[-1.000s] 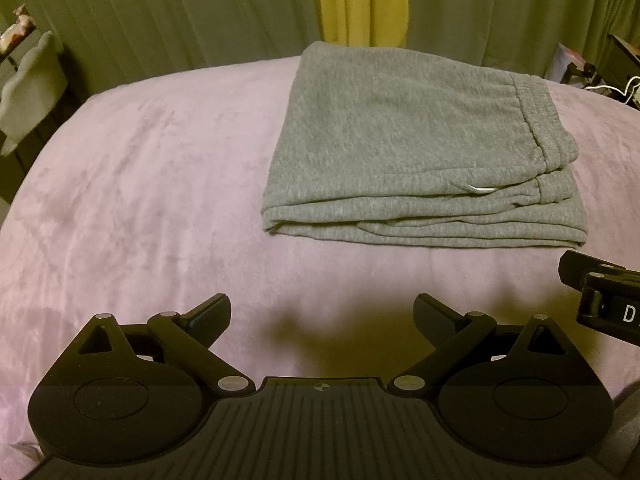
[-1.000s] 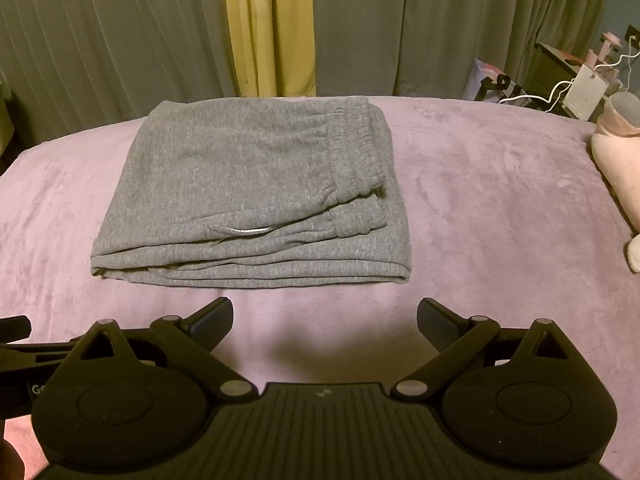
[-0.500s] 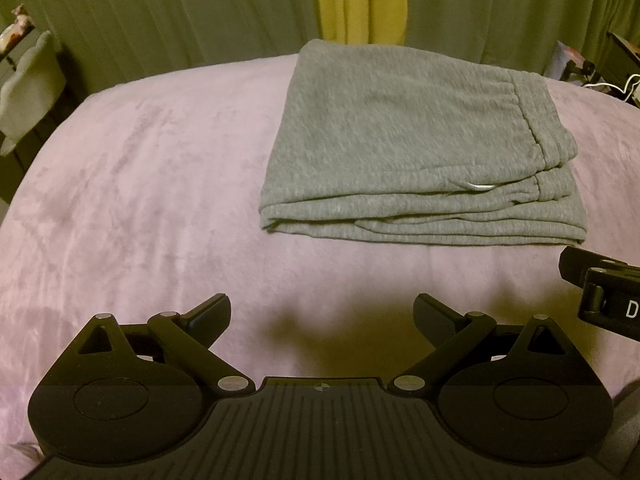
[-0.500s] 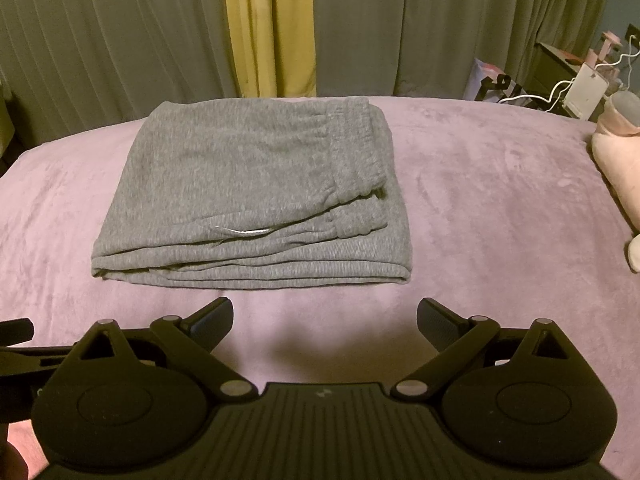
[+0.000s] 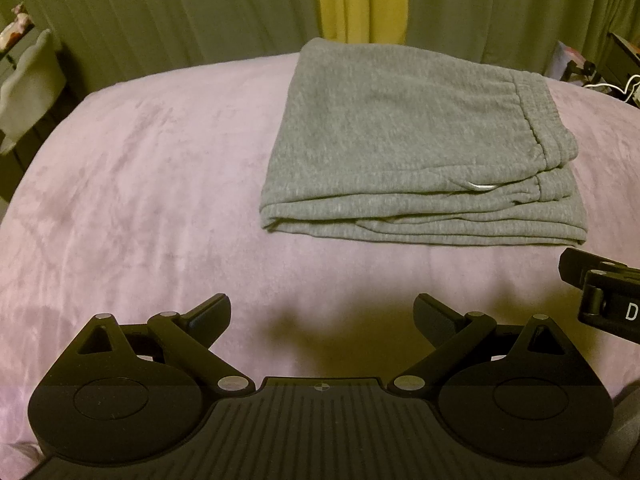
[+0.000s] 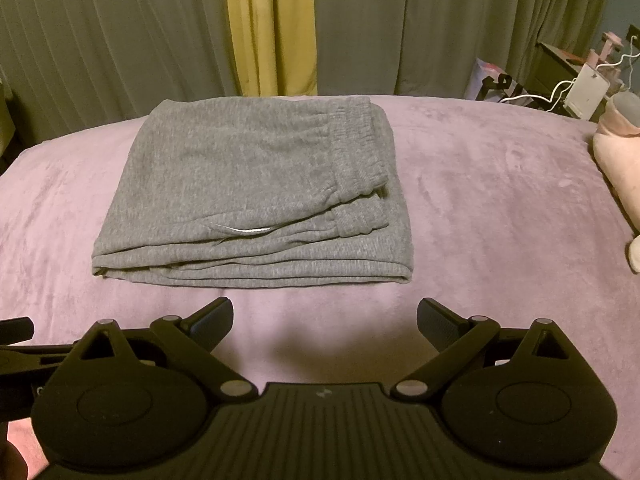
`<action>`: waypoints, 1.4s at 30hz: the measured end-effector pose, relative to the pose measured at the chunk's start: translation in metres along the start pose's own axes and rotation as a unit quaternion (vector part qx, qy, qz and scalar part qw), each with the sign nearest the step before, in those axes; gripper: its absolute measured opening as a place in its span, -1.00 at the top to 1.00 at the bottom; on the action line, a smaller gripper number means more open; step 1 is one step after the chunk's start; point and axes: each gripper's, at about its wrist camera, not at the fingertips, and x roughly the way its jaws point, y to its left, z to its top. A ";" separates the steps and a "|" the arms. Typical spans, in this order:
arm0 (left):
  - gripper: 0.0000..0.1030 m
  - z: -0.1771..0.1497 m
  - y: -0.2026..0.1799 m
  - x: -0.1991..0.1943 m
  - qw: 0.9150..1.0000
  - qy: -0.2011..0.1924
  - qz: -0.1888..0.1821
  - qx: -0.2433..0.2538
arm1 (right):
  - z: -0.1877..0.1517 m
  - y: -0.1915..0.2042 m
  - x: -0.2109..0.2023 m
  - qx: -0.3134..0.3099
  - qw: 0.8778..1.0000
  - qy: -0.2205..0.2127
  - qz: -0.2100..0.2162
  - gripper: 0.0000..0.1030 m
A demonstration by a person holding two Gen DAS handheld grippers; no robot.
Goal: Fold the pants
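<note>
Grey sweatpants (image 5: 408, 148) lie folded in a flat rectangular stack on a pink-purple blanket (image 5: 140, 184), waistband on the right. They also show in the right wrist view (image 6: 256, 196). My left gripper (image 5: 322, 312) is open and empty, held back from the stack's near edge and to its left. My right gripper (image 6: 325, 314) is open and empty, a short way in front of the stack. Part of the right gripper shows at the right edge of the left wrist view (image 5: 600, 292).
Green and yellow curtains (image 6: 272, 28) hang behind the bed. A pale pink cushion (image 6: 618, 172) lies at the bed's right edge, with a nightstand, charger and cables (image 6: 584, 88) beyond. A pale chair (image 5: 28, 84) stands at the far left.
Both grippers have eased back very slightly from the pants. The folded stack has not moved.
</note>
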 end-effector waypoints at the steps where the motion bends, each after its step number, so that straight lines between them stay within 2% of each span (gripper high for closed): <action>1: -0.95 0.000 0.000 0.000 1.000 0.000 0.000 0.000 | 0.000 0.000 0.000 0.000 1.000 0.000 0.000 -0.91; 42: -0.95 0.001 0.004 0.003 1.000 0.005 -0.003 -0.007 | -0.001 -0.001 0.003 -0.002 1.000 0.005 0.001 -0.91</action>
